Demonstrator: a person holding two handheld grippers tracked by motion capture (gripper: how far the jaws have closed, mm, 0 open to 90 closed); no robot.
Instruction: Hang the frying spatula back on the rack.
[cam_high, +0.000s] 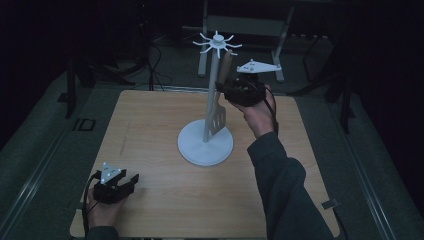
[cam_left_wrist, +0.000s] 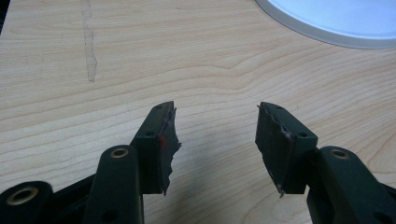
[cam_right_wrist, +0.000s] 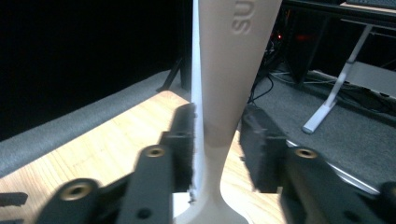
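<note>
High view looks down on the table (cam_high: 150, 150); gripper views sit close above it.

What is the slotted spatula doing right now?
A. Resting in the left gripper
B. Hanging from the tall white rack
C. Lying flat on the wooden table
B: the slotted spatula hangs beside the post of the tall white rack, its blade above the round base.

A rack (cam_high: 205, 142) stands mid-table (cam_high: 150, 130). A spatula (cam_high: 219, 107) hangs beside its pole, with the right gripper (cam_high: 231, 90) just right of it. The left gripper (cam_high: 120, 186) sits near the table's front left corner.
</note>
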